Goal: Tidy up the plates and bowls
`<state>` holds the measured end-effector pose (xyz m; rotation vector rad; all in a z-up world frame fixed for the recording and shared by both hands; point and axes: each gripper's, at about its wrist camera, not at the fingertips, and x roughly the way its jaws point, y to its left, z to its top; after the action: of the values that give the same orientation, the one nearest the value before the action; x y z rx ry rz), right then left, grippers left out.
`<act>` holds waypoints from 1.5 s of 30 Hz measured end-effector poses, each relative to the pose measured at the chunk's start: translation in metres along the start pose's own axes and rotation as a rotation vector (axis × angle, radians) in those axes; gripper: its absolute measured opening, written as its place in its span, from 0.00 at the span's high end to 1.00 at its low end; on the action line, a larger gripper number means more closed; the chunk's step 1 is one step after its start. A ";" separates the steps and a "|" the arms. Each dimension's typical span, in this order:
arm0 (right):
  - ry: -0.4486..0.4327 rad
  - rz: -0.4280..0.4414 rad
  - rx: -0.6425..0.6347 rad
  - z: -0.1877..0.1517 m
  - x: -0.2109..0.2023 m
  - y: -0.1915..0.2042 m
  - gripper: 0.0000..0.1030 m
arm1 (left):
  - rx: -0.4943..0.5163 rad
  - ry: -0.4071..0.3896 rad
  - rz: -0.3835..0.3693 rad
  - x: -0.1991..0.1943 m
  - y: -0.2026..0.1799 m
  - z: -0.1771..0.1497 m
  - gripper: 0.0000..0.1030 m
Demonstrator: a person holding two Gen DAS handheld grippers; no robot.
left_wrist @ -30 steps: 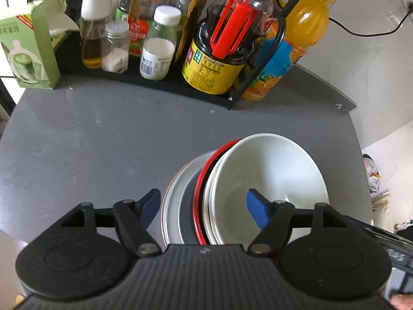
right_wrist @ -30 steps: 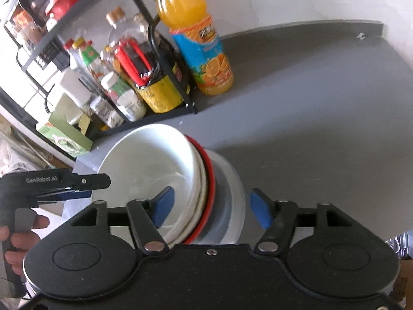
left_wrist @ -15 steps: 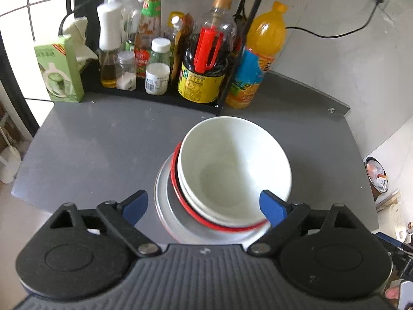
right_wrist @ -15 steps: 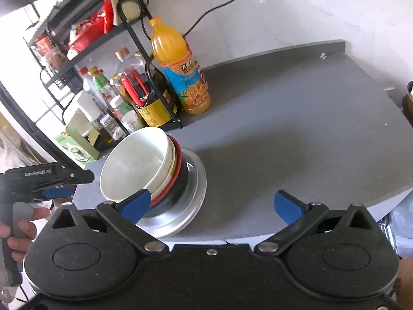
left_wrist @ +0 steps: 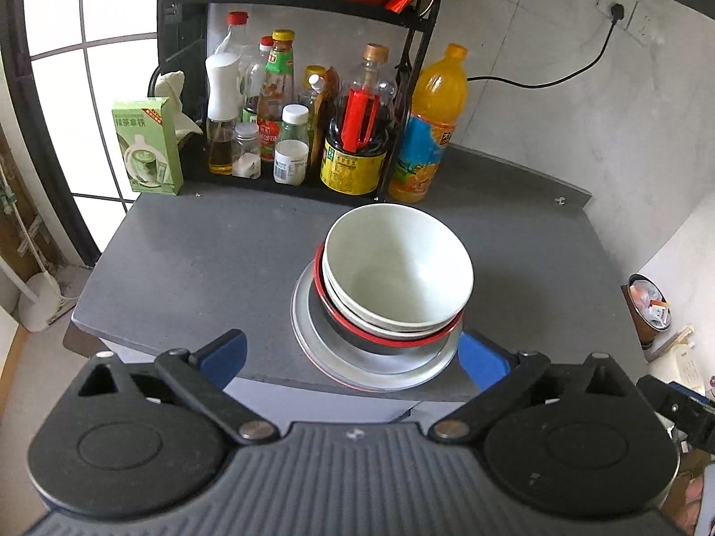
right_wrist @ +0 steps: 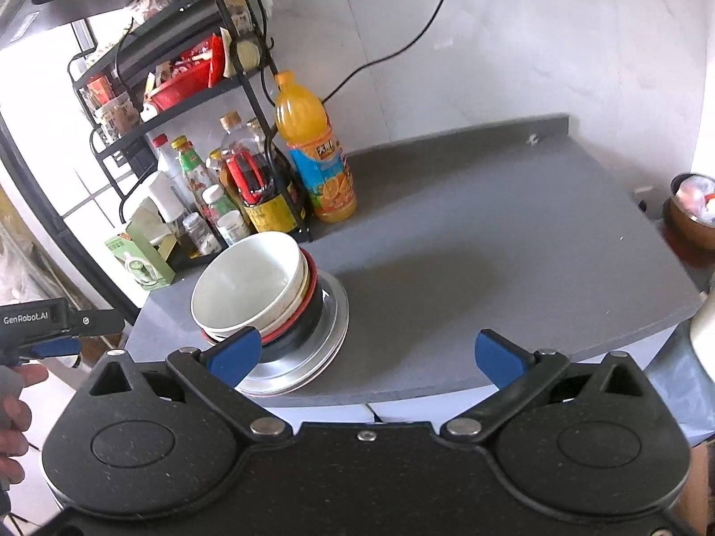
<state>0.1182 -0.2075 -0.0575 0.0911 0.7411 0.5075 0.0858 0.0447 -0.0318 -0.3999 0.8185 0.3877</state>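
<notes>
My left hand-held gripper (left_wrist: 353, 355) hangs off the near edge of the grey bench (left_wrist: 201, 259), its blue-tipped fingers (left_wrist: 223, 350) spread wide and holding nothing. My right hand-held gripper (right_wrist: 366, 355) is likewise spread wide and empty, back from the bench edge.

Between and beyond the left tips sits the stack, close to the bench's near edge: a white bowl (left_wrist: 397, 268) nested in a second white bowl (left_wrist: 384, 324), both seated in a red-rimmed black bowl (left_wrist: 380, 343), all resting on a metal plate (left_wrist: 313, 312) with another plate just showing beneath it. Every bowl opens upward; the pile stands upright, the upper bowls tipped slightly toward the rack.

Behind it, a black wire rack (left_wrist: 286, 183) carries condiment bottles, among them a dark sauce jug with a red handle (left_wrist: 357, 143) and a yellow label too small to read. An orange drink bottle (left_wrist: 429, 129) stands just beside the rack. A green carton (left_wrist: 149, 145) printed with Chinese characters stands at the rack's other end.

In the right wrist view, the other gripper's black body (right_wrist: 53, 319) reads "GenRobot.AI".
</notes>
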 end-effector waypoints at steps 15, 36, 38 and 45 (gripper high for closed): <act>-0.019 -0.081 0.014 -0.031 -0.017 0.059 0.00 | 0.170 -0.013 -0.073 -0.024 0.028 -0.020 0.01; -0.032 -0.151 0.041 -0.063 -0.049 0.111 0.00 | 0.278 -0.002 -0.106 -0.067 0.048 -0.052 0.01; -0.027 -0.148 0.036 -0.065 -0.051 0.114 0.00 | 0.282 0.001 -0.115 -0.069 0.047 -0.054 0.01; -0.037 -0.183 0.040 -0.066 -0.059 0.118 0.00 | 0.286 0.001 -0.112 -0.074 0.042 -0.058 0.01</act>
<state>-0.0109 -0.1389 -0.0393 0.0693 0.7158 0.3156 -0.0157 0.0393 -0.0195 -0.1783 0.8346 0.1626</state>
